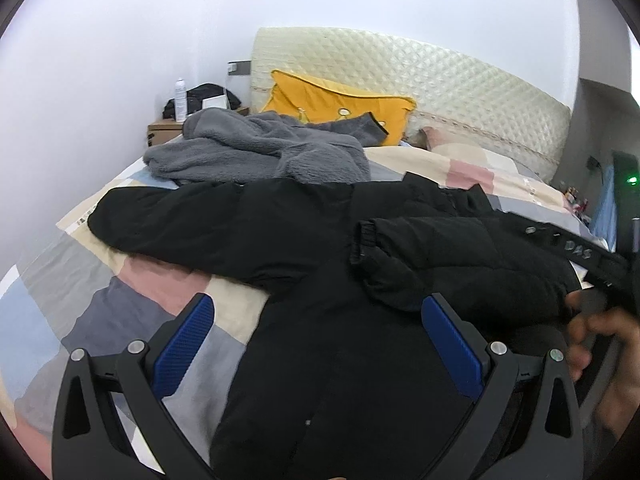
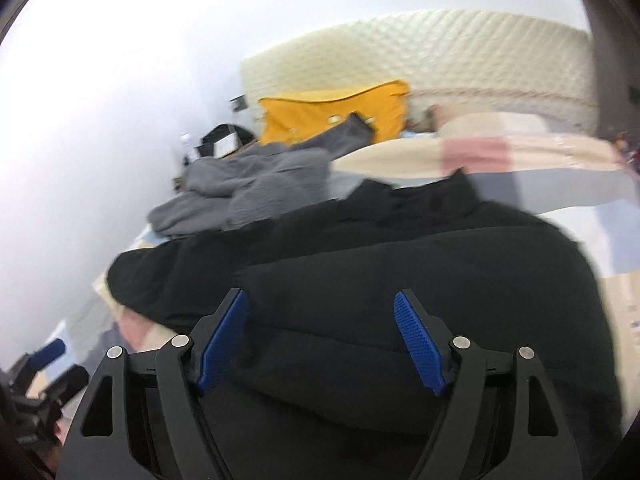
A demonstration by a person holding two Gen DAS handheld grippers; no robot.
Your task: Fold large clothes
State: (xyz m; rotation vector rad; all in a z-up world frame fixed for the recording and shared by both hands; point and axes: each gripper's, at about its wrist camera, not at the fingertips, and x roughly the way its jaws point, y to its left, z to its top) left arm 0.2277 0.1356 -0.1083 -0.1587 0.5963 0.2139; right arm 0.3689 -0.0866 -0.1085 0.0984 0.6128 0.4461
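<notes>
The left gripper (image 1: 316, 312) had its jaws wide open, with nothing between the blue pads (image 1: 186, 344), above the black jacket (image 1: 332, 248). The right gripper (image 2: 320, 312) was also wide open and held nothing, just over the same jacket (image 2: 400, 264). The jacket lay spread on the patchwork bed cover (image 1: 132, 288), one sleeve folded across its front. Behind it lay a grey fleece garment (image 1: 256, 152) and a yellow cushion (image 1: 340, 100) against the quilted headboard (image 1: 440, 80).
</notes>
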